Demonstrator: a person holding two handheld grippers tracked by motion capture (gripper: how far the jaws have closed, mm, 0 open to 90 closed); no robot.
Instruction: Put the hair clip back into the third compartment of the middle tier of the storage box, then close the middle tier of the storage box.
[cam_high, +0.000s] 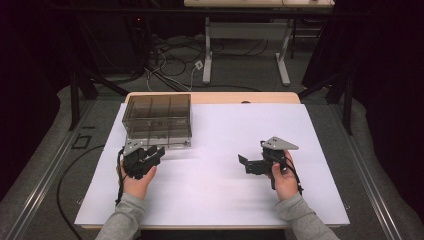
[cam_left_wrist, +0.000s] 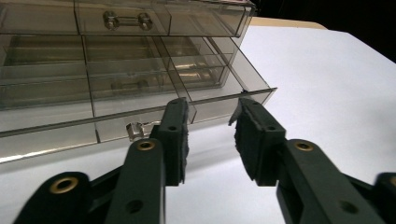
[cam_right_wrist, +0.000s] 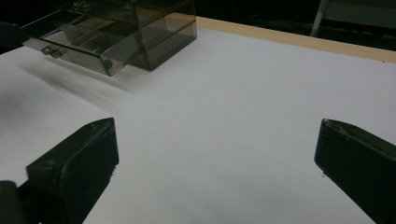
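A smoky clear drawer box (cam_high: 157, 117) stands at the back left of the white mat (cam_high: 215, 185). Its bottom drawer (cam_left_wrist: 140, 93) is pulled out toward me, with a small clear knob (cam_left_wrist: 134, 130) on its front. My left gripper (cam_high: 154, 153) sits just in front of that drawer. In the left gripper view, its jaws (cam_left_wrist: 210, 112) stand a little apart to the right of the knob, with nothing between them. My right gripper (cam_high: 245, 163) rests at the mat's right middle, pointing left. It (cam_right_wrist: 217, 135) is open wide over bare mat, and the box (cam_right_wrist: 140, 28) lies far off.
The mat covers a wooden table whose far edge (cam_high: 215, 97) shows behind the box. Beyond it stand the white legs of another table (cam_high: 207, 55) and cables on the floor (cam_high: 170, 65). Dark floor surrounds the table.
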